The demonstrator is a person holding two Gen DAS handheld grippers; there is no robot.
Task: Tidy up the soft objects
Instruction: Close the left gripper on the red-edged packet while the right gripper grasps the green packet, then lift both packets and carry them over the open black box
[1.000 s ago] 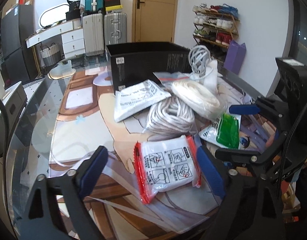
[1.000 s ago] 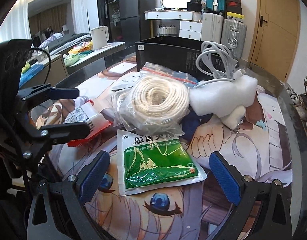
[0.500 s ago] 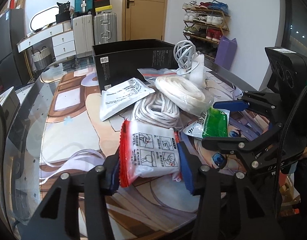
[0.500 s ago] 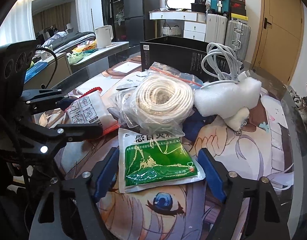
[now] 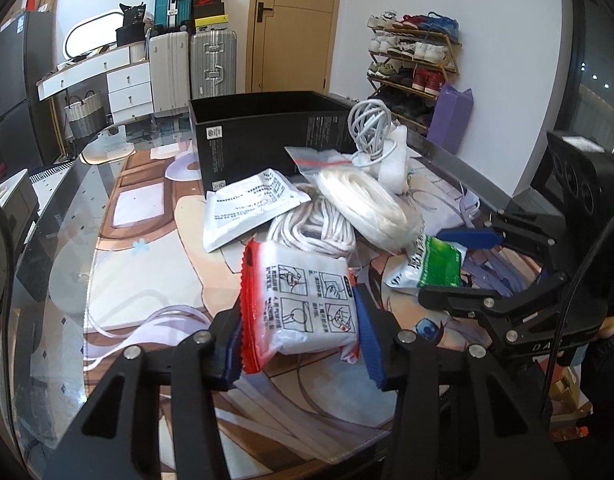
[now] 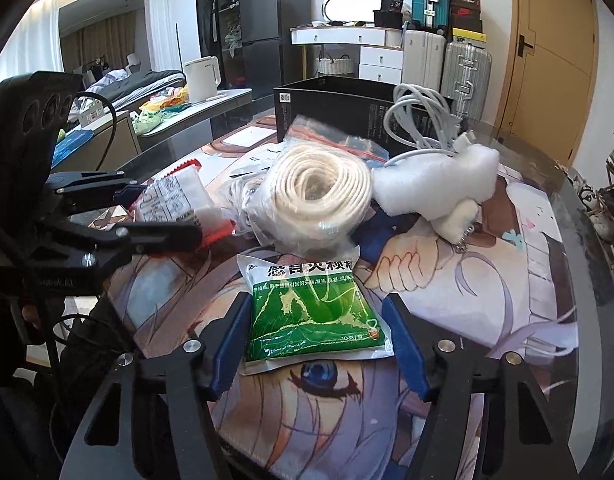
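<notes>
My left gripper is shut on a red-edged white packet and holds it lifted off the mat; the packet also shows in the right wrist view. My right gripper has closed in around a green sachet, its blue pads at the sachet's two edges. The sachet still lies on the mat and also shows in the left wrist view. Behind lie a bagged cream rope coil, a white rope bundle, a flat white pouch, white foam and a grey cable.
An open black box stands behind the pile on the printed mat. The glass table edge runs along the right. Suitcases, a white dresser, a door and a shoe rack stand further back in the room.
My left gripper closed on the red-edged packet and raised it off the mat. My right gripper narrowed from wide open until its pads reached the green sachet's edges.
</notes>
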